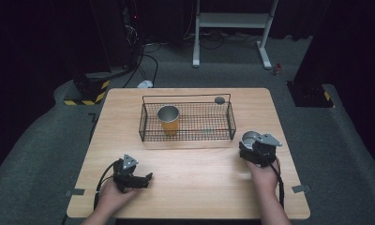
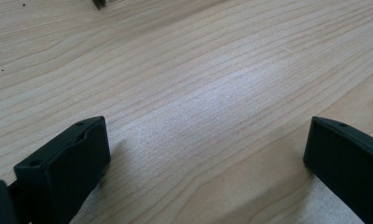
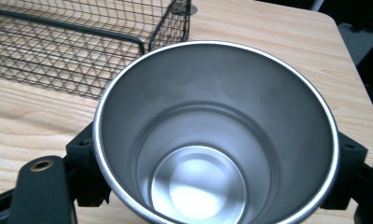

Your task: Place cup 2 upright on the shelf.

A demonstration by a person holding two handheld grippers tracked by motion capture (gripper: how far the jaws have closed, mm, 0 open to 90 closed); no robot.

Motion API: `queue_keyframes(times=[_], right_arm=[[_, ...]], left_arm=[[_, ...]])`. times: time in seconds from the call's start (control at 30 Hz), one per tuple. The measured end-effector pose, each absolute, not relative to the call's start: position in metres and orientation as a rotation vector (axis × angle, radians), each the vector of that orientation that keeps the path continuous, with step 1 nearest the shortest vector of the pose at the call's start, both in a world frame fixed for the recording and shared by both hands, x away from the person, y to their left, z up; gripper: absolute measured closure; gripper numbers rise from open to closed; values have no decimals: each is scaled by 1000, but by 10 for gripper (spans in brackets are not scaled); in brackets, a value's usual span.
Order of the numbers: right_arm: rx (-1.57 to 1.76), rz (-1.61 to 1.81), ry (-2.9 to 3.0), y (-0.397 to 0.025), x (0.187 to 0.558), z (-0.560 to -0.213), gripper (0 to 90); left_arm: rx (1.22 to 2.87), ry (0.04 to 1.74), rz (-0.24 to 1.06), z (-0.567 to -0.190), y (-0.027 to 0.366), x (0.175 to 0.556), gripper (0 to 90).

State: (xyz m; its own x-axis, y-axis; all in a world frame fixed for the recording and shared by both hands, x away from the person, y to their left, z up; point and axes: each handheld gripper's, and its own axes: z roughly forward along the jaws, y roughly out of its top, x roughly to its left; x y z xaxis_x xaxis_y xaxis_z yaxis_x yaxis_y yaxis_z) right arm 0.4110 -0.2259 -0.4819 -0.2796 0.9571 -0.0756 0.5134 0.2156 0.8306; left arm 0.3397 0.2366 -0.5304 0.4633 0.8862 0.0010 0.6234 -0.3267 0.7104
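Note:
A steel cup [image 3: 212, 140] stands upright between my right gripper's [image 3: 215, 158] two jaws, which press on its sides; in the high view this cup [image 1: 249, 137] sits just right of the basket, with the right gripper [image 1: 251, 149] behind it. An orange cup with a steel rim [image 1: 168, 120] stands inside the black wire basket [image 1: 232, 123] at its left end. My left gripper [image 1: 148, 179] rests low over the table near the front left, jaws wide apart with bare wood between them [image 2: 208, 154].
The wooden table [image 1: 195, 187] has open room in the middle and front. A small dark round object [image 1: 219, 100] lies behind the basket's far right corner. Cables and a white stand are on the floor beyond the table.

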Motion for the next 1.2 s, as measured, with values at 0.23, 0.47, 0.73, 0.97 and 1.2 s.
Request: queue_keyframes(times=[0.23, 0.47, 0.73, 0.97, 1.2], right_arm=[[1332, 968, 1901, -216, 404, -479, 183], [1309, 973, 1913, -208, 400, -479, 183], [1280, 993, 1934, -196, 396, -480, 183], [1233, 1025, 1964, -178, 393, -478, 183], [1205, 1045, 1984, -165, 391, -477, 183]], left_arm=[[2067, 1250, 523, -530, 237, 340, 6], [2067, 1250, 523, -530, 237, 340, 6], [2066, 1250, 523, -530, 237, 340, 6], [2067, 1250, 523, -530, 237, 340, 6], [2067, 1250, 523, -530, 237, 340, 6]])
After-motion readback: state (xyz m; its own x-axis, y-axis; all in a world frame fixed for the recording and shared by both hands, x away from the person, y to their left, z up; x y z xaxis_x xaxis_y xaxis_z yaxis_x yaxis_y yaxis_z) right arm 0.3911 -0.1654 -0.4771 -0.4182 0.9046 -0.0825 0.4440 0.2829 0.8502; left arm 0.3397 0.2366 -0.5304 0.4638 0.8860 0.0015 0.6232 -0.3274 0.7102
